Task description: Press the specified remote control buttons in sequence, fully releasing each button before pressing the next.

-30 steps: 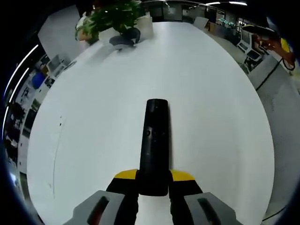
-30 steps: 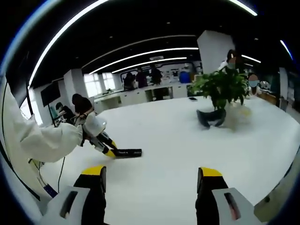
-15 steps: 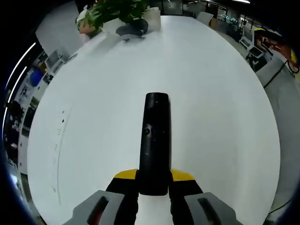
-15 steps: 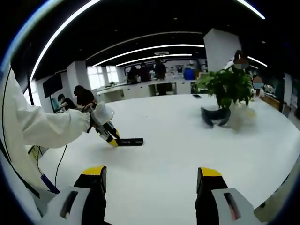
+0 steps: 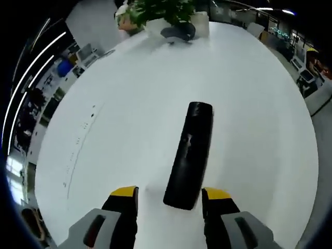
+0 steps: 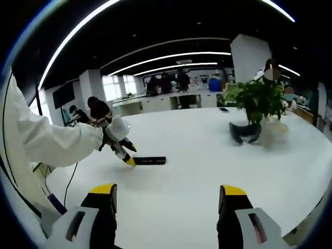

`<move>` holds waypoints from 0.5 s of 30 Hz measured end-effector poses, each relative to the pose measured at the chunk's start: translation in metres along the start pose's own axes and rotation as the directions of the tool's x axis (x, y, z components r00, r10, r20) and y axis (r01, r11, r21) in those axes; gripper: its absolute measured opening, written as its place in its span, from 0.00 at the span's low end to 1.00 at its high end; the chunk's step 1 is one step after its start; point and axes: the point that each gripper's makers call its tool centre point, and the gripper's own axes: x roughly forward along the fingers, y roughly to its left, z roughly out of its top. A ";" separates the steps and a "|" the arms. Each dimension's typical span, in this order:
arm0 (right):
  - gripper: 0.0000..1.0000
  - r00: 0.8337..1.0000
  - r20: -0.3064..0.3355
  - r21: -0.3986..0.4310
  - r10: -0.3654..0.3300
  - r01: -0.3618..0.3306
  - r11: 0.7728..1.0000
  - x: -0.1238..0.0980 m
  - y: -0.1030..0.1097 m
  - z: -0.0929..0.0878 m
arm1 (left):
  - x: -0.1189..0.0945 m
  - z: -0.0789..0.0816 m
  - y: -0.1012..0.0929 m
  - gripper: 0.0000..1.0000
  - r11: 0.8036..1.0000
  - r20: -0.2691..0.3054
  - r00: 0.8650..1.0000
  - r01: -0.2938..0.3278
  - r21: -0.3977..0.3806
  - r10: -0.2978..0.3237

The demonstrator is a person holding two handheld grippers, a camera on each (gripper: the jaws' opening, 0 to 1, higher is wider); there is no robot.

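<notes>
A long black remote control (image 5: 189, 154) lies flat on the white table (image 5: 119, 129), slanting up and to the right in the left gripper view. My left gripper (image 5: 170, 194) is open. Its yellow-tipped jaws stand on either side of the remote's near end, with a gap on the left side. In the right gripper view the same remote (image 6: 149, 161) lies on the table with the left gripper (image 6: 122, 153) at its left end, held by a person's white-sleeved arm (image 6: 46, 148). My right gripper (image 6: 169, 191) is open above the table, holding nothing, well short of the remote.
A potted green plant (image 6: 255, 98) stands at the far side of the table with a dark object (image 6: 245, 132) at its foot; both also appear in the left gripper view, plant (image 5: 166, 9) and dark object (image 5: 179, 32). Several people stand in the office behind.
My left gripper has opened and let go of the remote, which now lies slanted between the spread jaws. The left view has swung. My right gripper stays open, barely moved.
</notes>
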 end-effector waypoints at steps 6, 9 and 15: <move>0.82 1.000 -0.023 -0.044 0.010 -0.011 0.999 0.001 0.001 -0.004 | -0.024 -0.014 -0.024 0.64 0.994 0.068 0.998 -0.004 -0.110 0.011; 0.83 1.000 -0.014 -0.056 0.014 -0.015 0.998 0.002 0.002 -0.002 | -0.034 -0.020 -0.035 0.74 0.990 0.093 0.996 -0.004 -0.140 0.017; 0.84 0.999 -0.003 -0.052 0.035 -0.035 0.998 0.001 0.006 0.000 | -0.064 -0.025 -0.056 0.77 0.969 0.180 0.981 -0.025 -0.244 0.071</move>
